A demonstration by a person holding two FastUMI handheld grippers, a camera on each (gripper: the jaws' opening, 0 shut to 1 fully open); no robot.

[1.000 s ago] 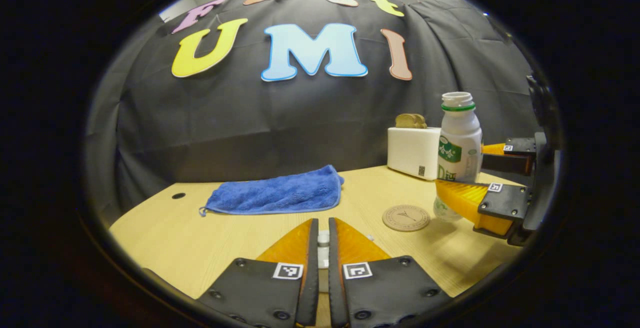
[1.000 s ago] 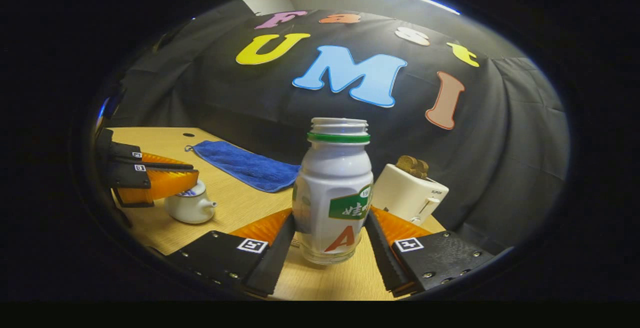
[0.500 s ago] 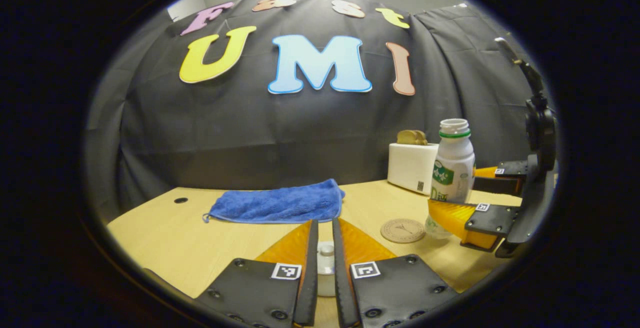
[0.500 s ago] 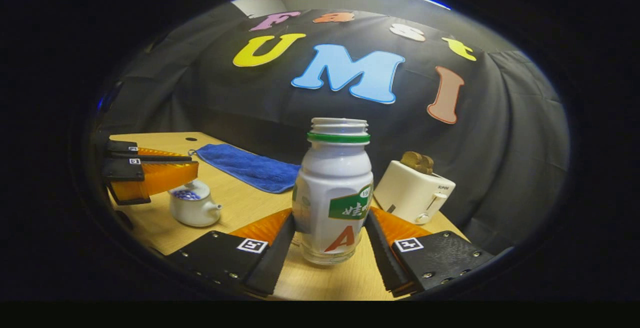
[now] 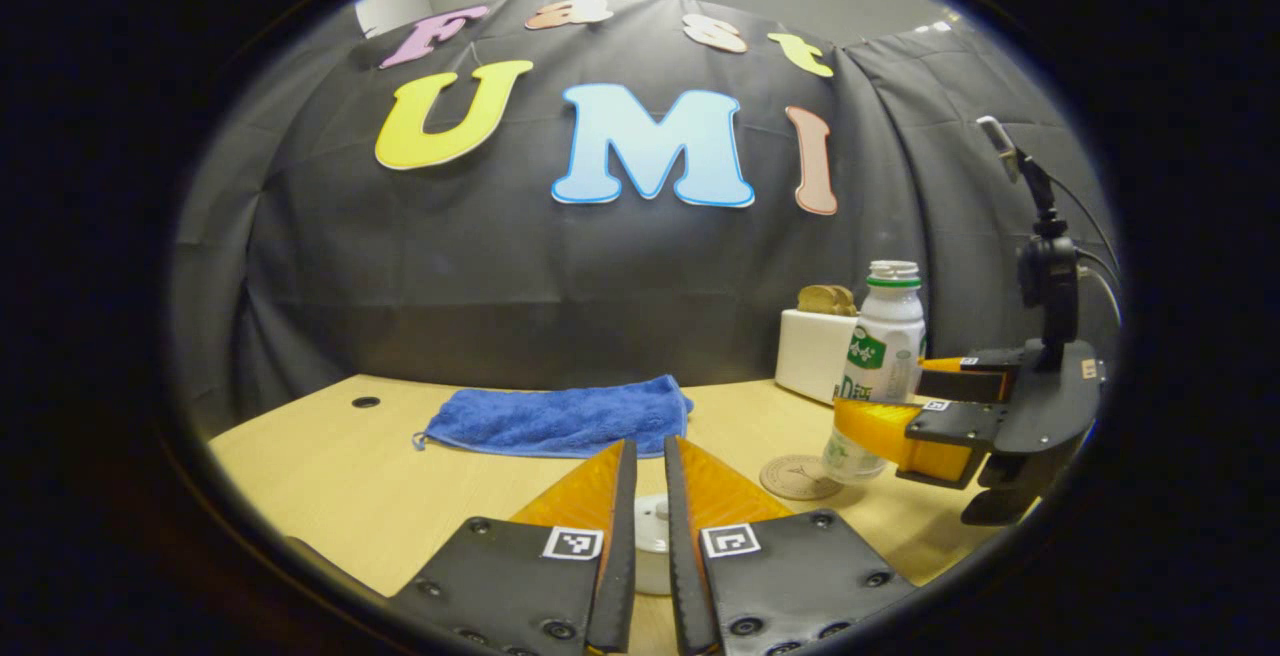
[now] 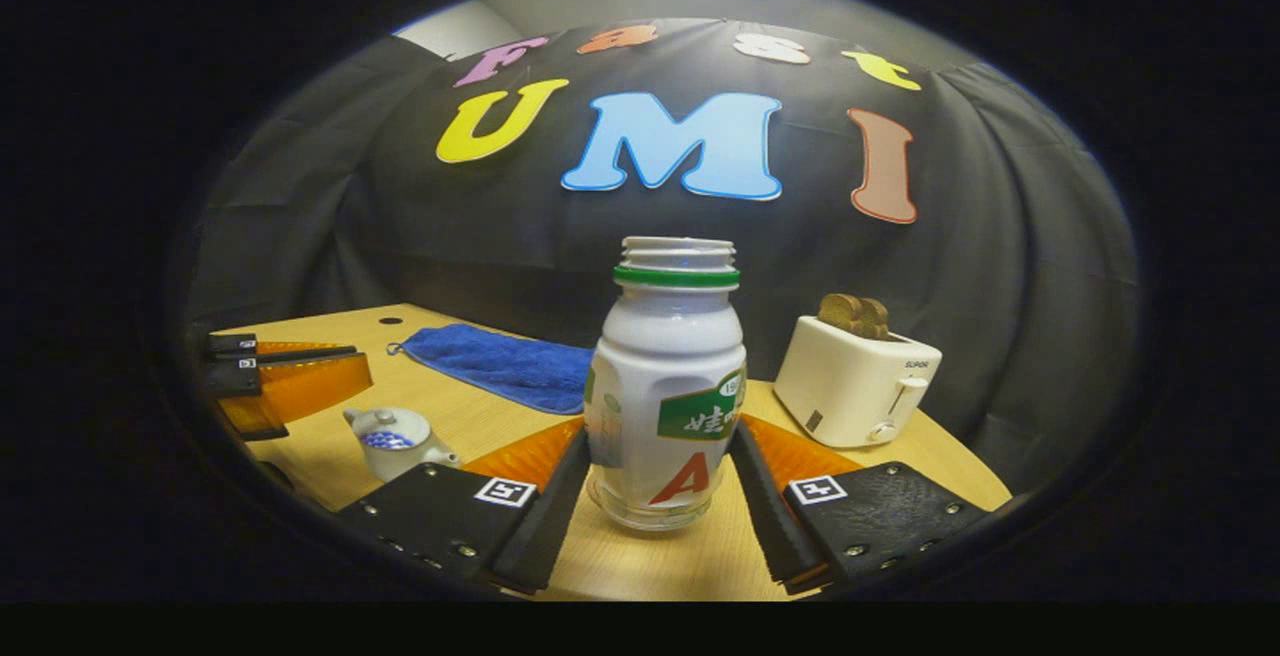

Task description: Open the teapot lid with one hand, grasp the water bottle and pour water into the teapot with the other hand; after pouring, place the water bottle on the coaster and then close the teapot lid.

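The right claw is gripping the upright bottle. The left claw is pinching the lid above the surface, beside the teapot.

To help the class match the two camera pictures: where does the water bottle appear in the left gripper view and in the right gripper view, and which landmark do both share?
Left gripper view: the water bottle stands at the far right, held between the right gripper's fingers, beside the coaster.
Right gripper view: the bottle is centre foreground, upright between that gripper's own fingers.
Shared landmark: the white toaster, just behind the bottle.
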